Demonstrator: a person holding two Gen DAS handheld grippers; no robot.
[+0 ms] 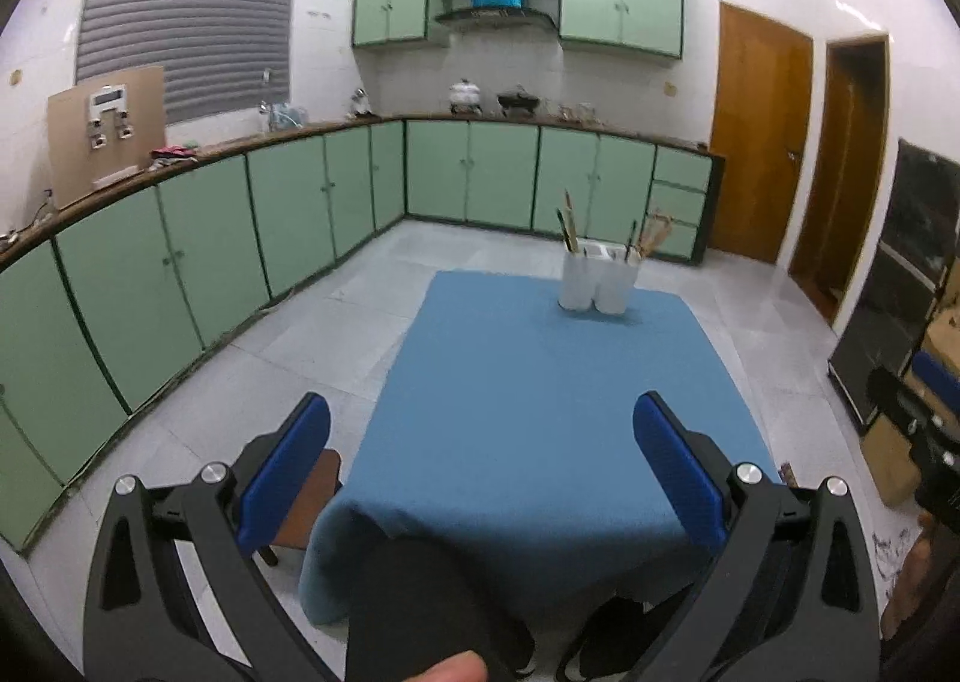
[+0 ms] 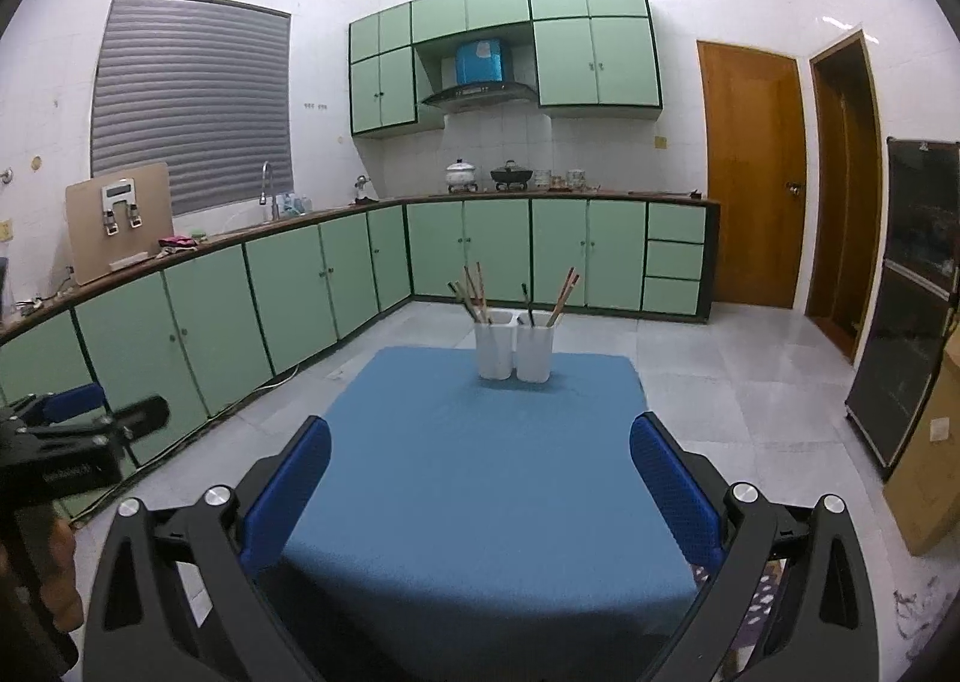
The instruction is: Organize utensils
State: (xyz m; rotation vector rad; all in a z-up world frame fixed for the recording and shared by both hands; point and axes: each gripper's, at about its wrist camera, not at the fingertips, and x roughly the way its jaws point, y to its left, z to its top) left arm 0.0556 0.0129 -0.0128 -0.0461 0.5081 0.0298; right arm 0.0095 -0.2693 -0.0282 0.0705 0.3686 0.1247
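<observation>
Two white holders (image 2: 514,349) stand touching at the far side of the blue-clothed table (image 2: 480,478), utensils (image 2: 474,292) upright inside; left gripper (image 1: 480,460) and right gripper (image 2: 480,478) both gape, empty, near edge.

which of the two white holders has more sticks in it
The left white holder: it carries a cluster of several wooden sticks, while the right white holder shows only a dark utensil and a leaning wooden pair.

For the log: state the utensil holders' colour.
White utensil holders, clearest in the right wrist view.
</observation>
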